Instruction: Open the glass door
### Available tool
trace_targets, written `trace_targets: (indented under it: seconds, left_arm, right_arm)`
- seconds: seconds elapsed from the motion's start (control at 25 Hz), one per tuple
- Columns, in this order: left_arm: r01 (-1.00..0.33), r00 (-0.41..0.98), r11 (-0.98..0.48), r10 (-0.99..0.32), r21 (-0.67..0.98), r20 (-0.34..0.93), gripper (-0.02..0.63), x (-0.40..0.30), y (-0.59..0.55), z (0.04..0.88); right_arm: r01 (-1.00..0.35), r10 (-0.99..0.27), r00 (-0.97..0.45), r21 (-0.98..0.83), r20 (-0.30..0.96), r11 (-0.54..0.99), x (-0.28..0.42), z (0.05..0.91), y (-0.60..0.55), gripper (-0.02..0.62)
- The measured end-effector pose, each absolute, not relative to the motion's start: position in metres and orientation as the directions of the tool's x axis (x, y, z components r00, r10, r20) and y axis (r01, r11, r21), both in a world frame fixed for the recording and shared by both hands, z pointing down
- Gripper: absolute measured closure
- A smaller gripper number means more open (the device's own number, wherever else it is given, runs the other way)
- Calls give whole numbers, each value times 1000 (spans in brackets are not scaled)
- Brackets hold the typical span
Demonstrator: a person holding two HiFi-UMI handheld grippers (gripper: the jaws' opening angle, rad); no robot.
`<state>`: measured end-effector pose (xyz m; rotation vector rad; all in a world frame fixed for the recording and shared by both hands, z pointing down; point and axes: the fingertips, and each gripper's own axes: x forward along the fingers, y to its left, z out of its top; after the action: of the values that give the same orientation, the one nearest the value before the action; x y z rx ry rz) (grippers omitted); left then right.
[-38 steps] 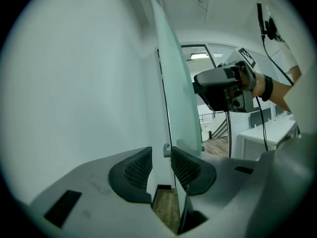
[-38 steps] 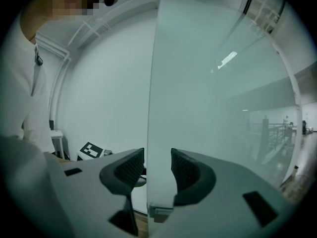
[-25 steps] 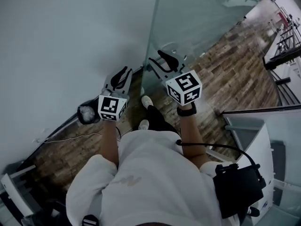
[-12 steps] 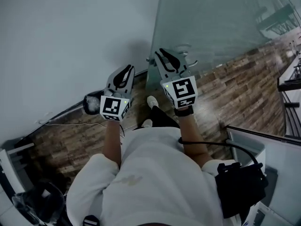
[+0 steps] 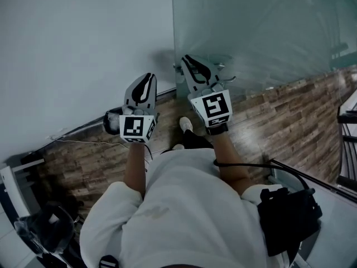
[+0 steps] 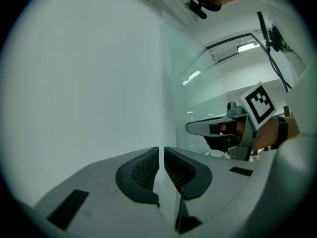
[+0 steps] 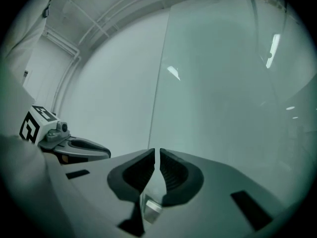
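Your left tongs point(image 6: 161, 157) are almost pressed together. Only a thin slit shows between the pads, and nothing is in it. They point at the plain pale wall point(image 5: 83, 38).

Your right tongs point(image 7: 157, 158) are closing. Only a thin slit is left there too, and they pinch nothing. They point at the left edge of the glass door point(image 5: 251, 32). The door stands right in front of you, next to the wall. The tips are close to the glass, but I cannot tell if they touch it.

The two tongs are side by side, a little apart. Under them is the wooden floor point(image 5: 290, 116), with your white shoe point(image 5: 186, 124) on it. A thin white cord point(image 5: 83, 142) lies along the foot of the wall. A black bag point(image 5: 287, 219) hangs at your right hip, and a black cable point(image 5: 245, 165) runs to it.
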<state>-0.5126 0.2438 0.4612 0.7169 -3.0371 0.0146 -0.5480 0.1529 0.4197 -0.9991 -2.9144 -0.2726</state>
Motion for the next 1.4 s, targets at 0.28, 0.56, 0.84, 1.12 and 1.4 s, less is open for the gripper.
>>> trace_targets:
  seconds: [0.28, 0.56, 0.84, 1.12, 1.4]
  left_arm:
    - [-468, -884, 884, -468, -12, 22, 571, -543, 230, 458]
    - [-516, -856, 856, -516, -9, 14, 571, -580, 226, 455]
    - [-680, -732, 732, -681, 29, 20, 571, -565, 193, 426]
    - [-906, -421, 421, -907, 33, 26, 571, -508, 113, 414]
    - [-997, 73, -74, -997, 35, -21, 571, -380, -25, 416]
  right_arm:
    - [629, 616, -778, 135, 126, 766, -600, 419, 158, 588]
    - [607, 596, -794, 115, 115, 786, -605, 426, 158, 594]
    - [415, 397, -903, 95, 161, 905, -602, 412, 134, 594]
    - [-24, -28, -985, 23, 169, 999, -491, 418, 32, 594]
    - [-578, -585, -807, 98, 84, 810, -300, 394, -81, 594]
